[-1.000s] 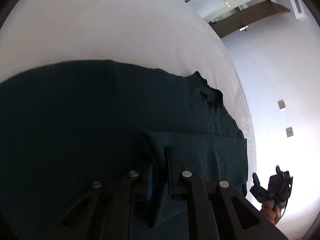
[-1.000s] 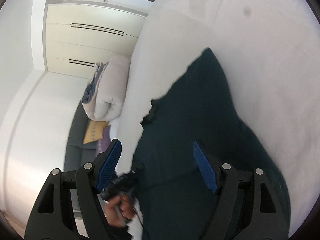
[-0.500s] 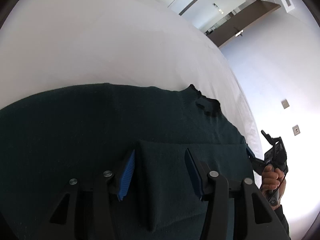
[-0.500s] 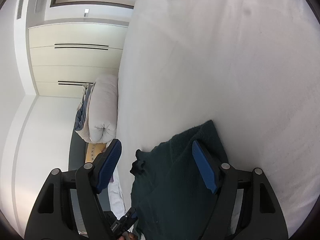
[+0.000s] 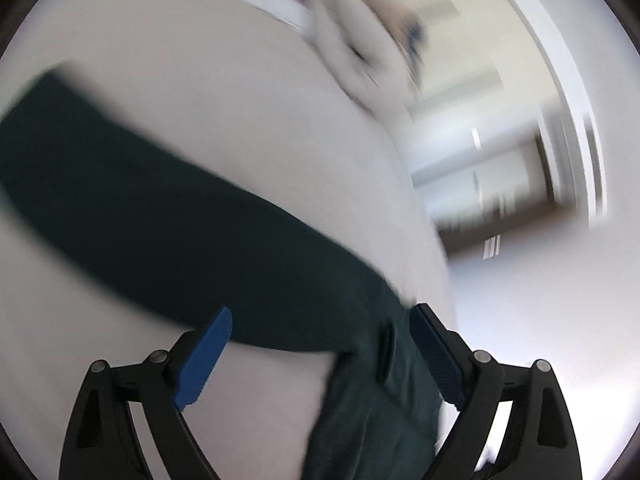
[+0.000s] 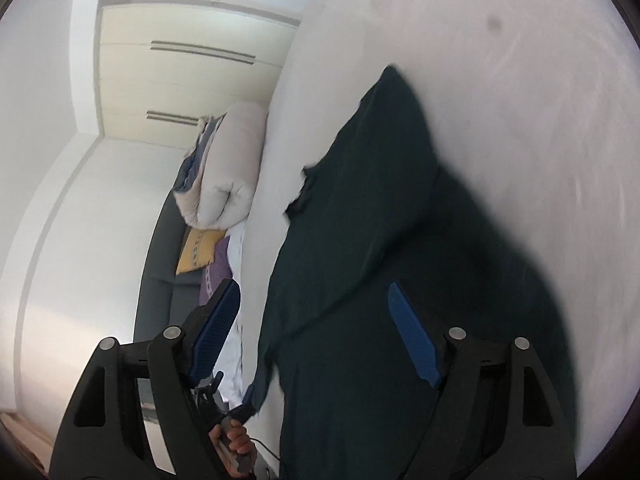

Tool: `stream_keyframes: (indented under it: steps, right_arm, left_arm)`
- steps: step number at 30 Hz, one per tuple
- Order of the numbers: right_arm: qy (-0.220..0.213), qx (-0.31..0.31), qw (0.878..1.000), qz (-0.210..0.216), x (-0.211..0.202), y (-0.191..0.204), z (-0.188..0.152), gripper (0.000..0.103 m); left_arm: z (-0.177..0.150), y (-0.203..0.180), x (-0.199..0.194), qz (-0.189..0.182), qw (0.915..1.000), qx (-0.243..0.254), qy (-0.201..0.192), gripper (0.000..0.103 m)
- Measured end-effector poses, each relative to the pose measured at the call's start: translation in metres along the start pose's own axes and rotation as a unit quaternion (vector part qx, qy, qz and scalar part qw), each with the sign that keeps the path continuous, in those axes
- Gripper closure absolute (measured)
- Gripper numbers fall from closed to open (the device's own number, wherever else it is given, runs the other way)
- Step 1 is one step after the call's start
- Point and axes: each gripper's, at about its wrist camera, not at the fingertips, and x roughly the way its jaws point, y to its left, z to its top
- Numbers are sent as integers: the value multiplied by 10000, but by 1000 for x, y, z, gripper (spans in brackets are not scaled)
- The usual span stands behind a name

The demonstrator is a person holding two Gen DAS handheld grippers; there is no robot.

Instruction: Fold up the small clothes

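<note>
A dark green garment (image 6: 360, 240) lies flat on the white bed (image 6: 520, 120), with its notched collar toward the bed's edge. My right gripper (image 6: 316, 292) hovers over the garment, jaws wide and still opening, pads touching nothing. The left wrist view is blurred by motion. In it the same garment (image 5: 160, 220) runs as a dark band across the sheet (image 5: 240, 100). My left gripper (image 5: 320, 320) is opening above its edge, with cloth below the blue pads but none pinched. A hand (image 6: 236, 440) holding that gripper shows low in the right wrist view.
A rolled pale duvet (image 6: 232, 168) and a yellow cushion (image 6: 200, 252) lie on a grey sofa beside the bed. Cream wardrobe doors (image 6: 180, 60) stand behind. The bed's edge runs close to the garment's collar side.
My left gripper let go of the folded part it pinched, spread its jaws and swung sideways fast. The right gripper swung toward the bare sheet, then came back over the garment.
</note>
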Motion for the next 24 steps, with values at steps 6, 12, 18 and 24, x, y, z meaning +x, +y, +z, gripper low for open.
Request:
stream_keyframes:
  steps: [6,12,18,24]
  right_arm:
    - [378,-625,9970,-237,32,66,-86,26]
    - [880,-905,9918,-218,81,127,-146,26]
    - [1077,-1054,9885,-126,109,165,-186,26]
    - [1073,-1134,9875,-206,130,174,-207,26]
  left_arm:
    - [6,73,-48,-166,9891,-1316,-646,11]
    - [15,94,-33,-369,9725,-2115,-898,9]
    - [33,109,-33,-288,9470,-2814,-1520,11]
    - [52,110,-12,60,9541,-2632,-1429,76]
